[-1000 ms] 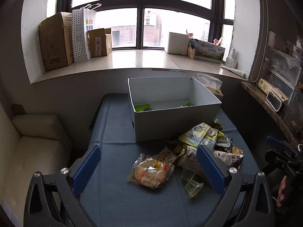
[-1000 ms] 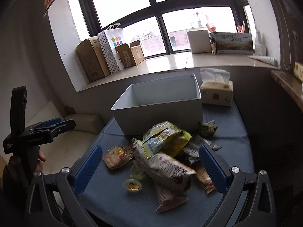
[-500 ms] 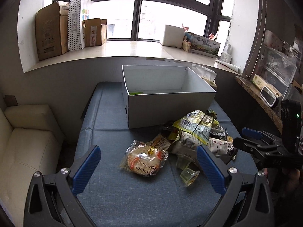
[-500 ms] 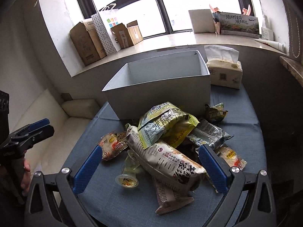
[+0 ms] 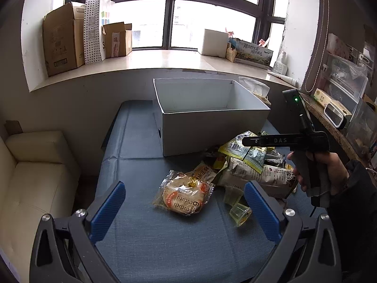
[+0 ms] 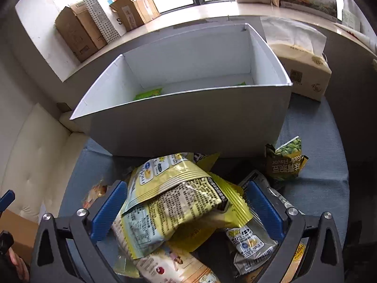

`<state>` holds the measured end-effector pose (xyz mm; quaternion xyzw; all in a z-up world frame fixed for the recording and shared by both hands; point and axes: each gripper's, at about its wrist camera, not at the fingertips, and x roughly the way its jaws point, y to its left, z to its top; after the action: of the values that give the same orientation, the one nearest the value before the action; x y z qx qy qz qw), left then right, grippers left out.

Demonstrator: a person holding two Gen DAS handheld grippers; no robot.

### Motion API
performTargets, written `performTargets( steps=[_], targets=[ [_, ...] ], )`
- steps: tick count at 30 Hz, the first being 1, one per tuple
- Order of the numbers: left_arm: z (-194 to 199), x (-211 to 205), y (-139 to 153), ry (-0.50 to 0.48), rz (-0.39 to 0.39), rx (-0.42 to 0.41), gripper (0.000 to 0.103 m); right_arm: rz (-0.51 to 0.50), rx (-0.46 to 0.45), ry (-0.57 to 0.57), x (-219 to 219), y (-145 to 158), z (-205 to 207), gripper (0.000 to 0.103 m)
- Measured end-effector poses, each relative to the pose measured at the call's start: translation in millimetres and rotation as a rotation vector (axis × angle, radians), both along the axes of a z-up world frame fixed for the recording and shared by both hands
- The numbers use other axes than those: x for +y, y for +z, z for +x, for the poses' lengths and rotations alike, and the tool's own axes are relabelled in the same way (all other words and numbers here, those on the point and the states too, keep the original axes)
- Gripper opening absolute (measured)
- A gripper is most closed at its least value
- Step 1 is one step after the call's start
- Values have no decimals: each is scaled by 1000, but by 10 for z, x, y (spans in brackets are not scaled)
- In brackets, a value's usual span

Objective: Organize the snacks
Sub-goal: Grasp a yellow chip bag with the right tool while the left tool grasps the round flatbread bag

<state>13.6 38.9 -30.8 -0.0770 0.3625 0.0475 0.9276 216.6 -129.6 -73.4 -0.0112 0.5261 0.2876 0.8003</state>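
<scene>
Right wrist: right gripper (image 6: 186, 202) wide open astride yellow snack packet (image 6: 183, 195), nothing gripped. Pick step; next, close, lift into white box (image 6: 188, 127). Left gripper (image 5: 185, 208) open, empty.

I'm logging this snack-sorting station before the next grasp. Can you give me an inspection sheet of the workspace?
Surface: blue cloth table.
Job's things: white box, green packet inside; snack pile before it; round cake pack and jelly cup apart.
Clutter: tissue box.
Grippers: left gripper open, empty; right gripper open, straddling a yellow bag.
Cables: nothing seen.
Surroundings: cream sofa, cardboard boxes on sill.
</scene>
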Motion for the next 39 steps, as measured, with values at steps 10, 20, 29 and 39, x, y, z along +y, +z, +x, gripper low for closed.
performTargets(
  steps=[10, 20, 29, 39],
  targets=[
    [8, 54, -76, 15, -13, 19, 103, 8, 66, 19, 143, -146, 7, 95],
    [15, 136, -154, 44, -22, 40, 103, 57, -9, 43, 29, 21, -176, 43],
    [69, 193, -255, 39, 0, 54, 103, 109, -187, 36, -173, 570, -562, 41],
    [606, 132, -993, -194, 0, 176, 103, 178, -339, 38, -613, 1240, -1232, 41]
  ],
)
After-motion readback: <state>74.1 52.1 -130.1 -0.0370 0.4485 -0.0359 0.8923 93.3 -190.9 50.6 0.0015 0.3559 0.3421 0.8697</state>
